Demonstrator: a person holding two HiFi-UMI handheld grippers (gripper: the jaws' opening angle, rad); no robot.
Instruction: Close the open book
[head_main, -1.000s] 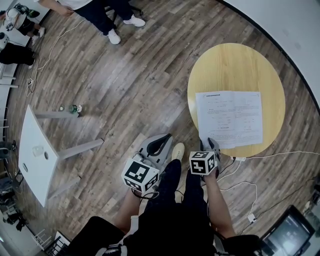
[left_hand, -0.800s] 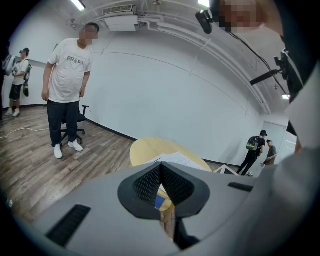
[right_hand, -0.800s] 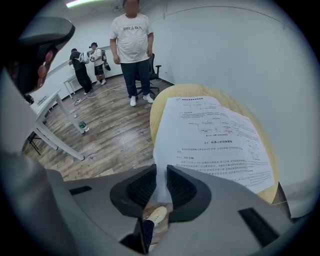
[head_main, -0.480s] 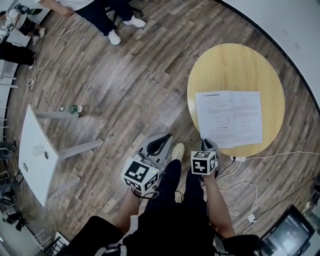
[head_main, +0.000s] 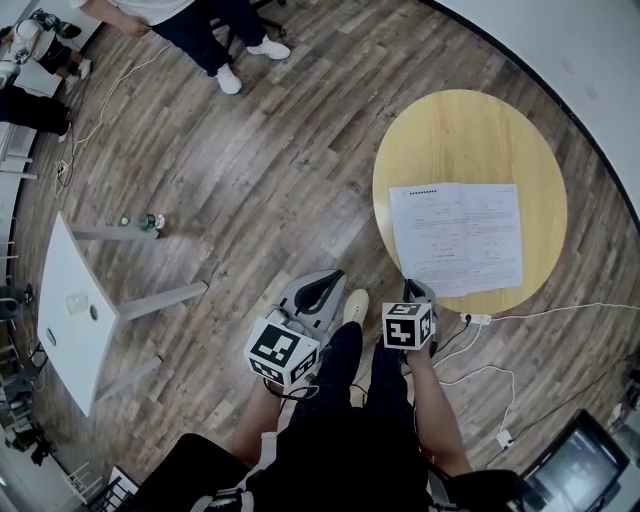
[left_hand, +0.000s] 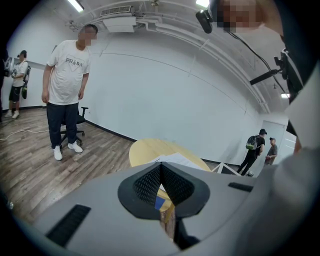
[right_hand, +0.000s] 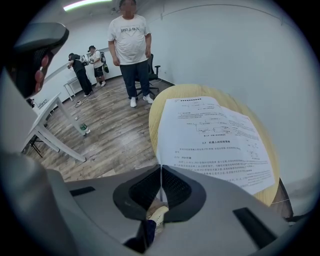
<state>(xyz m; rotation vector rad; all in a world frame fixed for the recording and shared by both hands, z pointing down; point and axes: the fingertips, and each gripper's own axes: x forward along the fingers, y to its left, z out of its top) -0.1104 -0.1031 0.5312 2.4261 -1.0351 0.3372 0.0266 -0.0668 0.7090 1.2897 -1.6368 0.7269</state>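
The right tool has just been closed on the lower-left page corner of the open book, so folding over is judged next; the left tool is shut, empty.

The open book lies on the round table's near half, a white table standing well left on the floor.

Right gripper jaws have just closed, pinching the open book's near-left page corner at the table's edge.
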